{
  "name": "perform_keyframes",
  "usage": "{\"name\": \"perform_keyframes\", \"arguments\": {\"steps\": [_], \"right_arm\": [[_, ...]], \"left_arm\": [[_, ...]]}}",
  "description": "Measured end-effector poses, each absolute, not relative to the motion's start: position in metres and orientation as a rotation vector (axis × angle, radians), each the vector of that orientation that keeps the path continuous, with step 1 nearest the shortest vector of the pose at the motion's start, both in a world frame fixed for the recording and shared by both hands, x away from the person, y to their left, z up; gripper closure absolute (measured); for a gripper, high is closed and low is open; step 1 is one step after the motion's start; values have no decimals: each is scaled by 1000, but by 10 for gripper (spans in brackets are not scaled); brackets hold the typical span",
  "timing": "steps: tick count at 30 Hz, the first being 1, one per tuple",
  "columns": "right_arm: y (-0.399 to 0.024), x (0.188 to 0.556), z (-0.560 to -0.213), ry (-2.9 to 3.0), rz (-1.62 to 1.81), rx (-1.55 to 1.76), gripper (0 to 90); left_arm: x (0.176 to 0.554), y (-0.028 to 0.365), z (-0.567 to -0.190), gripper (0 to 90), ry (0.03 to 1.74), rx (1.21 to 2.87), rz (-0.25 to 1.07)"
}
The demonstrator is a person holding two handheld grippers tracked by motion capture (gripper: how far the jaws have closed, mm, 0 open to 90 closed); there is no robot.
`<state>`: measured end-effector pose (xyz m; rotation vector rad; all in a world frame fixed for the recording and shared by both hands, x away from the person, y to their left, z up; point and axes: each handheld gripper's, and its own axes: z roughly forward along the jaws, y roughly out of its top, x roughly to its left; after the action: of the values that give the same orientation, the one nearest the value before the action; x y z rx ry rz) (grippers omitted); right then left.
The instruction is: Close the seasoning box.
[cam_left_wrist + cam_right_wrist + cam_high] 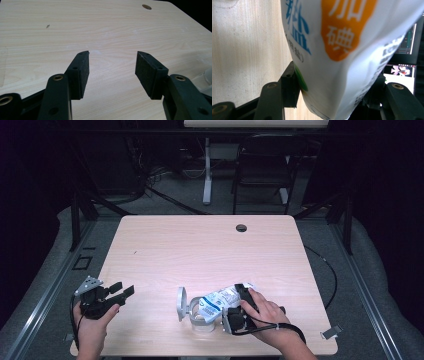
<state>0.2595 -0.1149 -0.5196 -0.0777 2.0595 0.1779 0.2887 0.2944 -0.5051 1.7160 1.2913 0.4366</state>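
Observation:
A white bag with blue and orange print (219, 301) lies tilted over the mouth of a clear jar (201, 322) near the table's front edge. The jar's round lid (181, 304) stands open on its left. My right gripper (236, 306) is shut on the bag from the right, a hand wrapped around it. In the right gripper view the bag (342, 50) bulges between both pads (291, 85), and my right gripper (332, 92) squeezes its lower end. My left gripper (122, 291) hovers at the table's front left corner, open with nothing in it. In its own view, my left gripper (112, 72) shows only bare wood between the jaws.
The light wooden table (200, 250) has a cable hole (241, 227) near its back edge, also the cable hole (146, 7) in the left gripper view. A small clip (331, 332) lies at the front right corner. A chair (262, 170) and table leg (207, 170) stand behind.

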Motion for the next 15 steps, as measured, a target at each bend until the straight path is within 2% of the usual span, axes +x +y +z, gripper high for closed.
{"name": "perform_keyframes", "arguments": {"steps": [15], "right_arm": [[-113,258,-516,2045,133,-115,425]], "left_arm": [[289,295,-505,455,1294,1712,434]]}}
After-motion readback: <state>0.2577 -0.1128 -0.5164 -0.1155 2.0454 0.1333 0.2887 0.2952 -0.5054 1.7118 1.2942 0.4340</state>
